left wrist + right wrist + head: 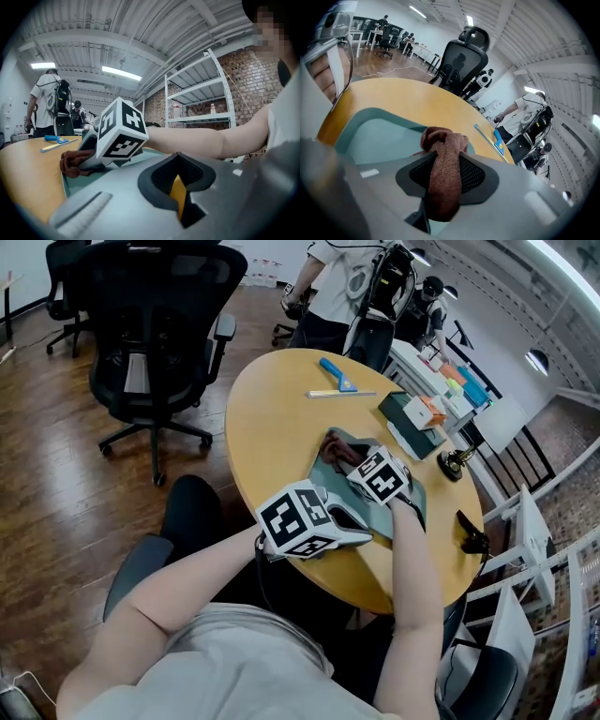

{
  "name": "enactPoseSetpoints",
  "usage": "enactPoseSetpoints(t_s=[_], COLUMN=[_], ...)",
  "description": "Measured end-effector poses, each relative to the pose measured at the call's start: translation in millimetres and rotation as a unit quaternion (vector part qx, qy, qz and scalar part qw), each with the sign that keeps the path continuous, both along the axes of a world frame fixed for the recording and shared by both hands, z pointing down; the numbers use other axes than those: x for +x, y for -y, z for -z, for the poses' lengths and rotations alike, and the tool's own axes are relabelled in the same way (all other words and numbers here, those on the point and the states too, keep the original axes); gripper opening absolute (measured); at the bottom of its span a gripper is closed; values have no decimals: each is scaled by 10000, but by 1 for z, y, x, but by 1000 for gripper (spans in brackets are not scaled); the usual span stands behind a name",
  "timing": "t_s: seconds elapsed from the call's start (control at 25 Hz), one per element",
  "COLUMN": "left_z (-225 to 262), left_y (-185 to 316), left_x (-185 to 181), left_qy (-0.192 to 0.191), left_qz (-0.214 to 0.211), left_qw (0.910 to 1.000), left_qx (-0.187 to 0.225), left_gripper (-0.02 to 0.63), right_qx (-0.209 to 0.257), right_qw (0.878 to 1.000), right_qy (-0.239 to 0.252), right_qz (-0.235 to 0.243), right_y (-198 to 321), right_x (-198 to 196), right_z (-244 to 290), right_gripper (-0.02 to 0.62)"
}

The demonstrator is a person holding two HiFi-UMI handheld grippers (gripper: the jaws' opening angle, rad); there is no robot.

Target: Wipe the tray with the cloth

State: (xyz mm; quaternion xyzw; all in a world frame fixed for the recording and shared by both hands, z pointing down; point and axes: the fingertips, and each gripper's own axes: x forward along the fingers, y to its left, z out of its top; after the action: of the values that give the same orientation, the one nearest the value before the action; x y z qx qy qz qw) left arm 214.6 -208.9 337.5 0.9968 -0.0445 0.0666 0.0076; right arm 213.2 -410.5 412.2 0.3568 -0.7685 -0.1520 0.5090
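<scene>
The round yellow worktop (272, 418) carries a teal tray (323, 472) just right of the head view's centre. A reddish-brown cloth (341, 452) lies bunched at the tray's upper left end.

The right gripper (356, 463) reaches onto the tray from the lower right. In its own view its jaws (443, 187) are clamped on the cloth (443, 154). A thick twist of cloth fills the gap between the pads, and a knotted wad spills out beyond them onto the tray floor (379, 136).

The left gripper (361, 524) sits at the tray's near edge, lower in the frame, lying almost level. In the left gripper view its jaws (180, 187) are drawn nearly together, with only a narrow slit between the dark pads that shows a sliver of yellow. Whether they pinch the tray's rim I cannot tell. That view also shows the right gripper's marker cube (121, 133) at centre left, the cloth (70, 164) below it, and the tray (75, 185) running in from the left.

Toward the top of the worktop lie a blue-handled scraper (336, 374) and a long pale strip (342, 393). A dark green box (411, 413) stands near the right edge. A black office chair (155, 324) stands at upper left, and a person (333, 287) stands at the top.
</scene>
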Motion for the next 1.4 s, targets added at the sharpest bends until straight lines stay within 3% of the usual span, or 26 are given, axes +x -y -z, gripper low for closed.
enactPoseSetpoints(t_s=[0.4, 0.72, 0.96, 1.4], left_z=[0, 1, 0, -1], left_y=[-3, -3, -2, 0], left_x=[-1, -3, -3, -5], left_qy=[24, 12, 23, -23], left_qz=[2, -2, -6, -32], left_qw=[10000, 10000, 10000, 10000], left_qx=[-10, -14, -33, -44], left_gripper=[321, 321, 321, 321], right_qx=[-86, -195, -223, -141], right_qw=[9996, 9997, 9994, 9885], right_qy=[-159, -75, -2, 294], right_qz=[219, 116, -263, -1474], right_y=[-9, -21, -36, -69], right_x=[-16, 2, 42, 148], right_z=[0, 1, 1, -3], right_gripper=[127, 129, 129, 129])
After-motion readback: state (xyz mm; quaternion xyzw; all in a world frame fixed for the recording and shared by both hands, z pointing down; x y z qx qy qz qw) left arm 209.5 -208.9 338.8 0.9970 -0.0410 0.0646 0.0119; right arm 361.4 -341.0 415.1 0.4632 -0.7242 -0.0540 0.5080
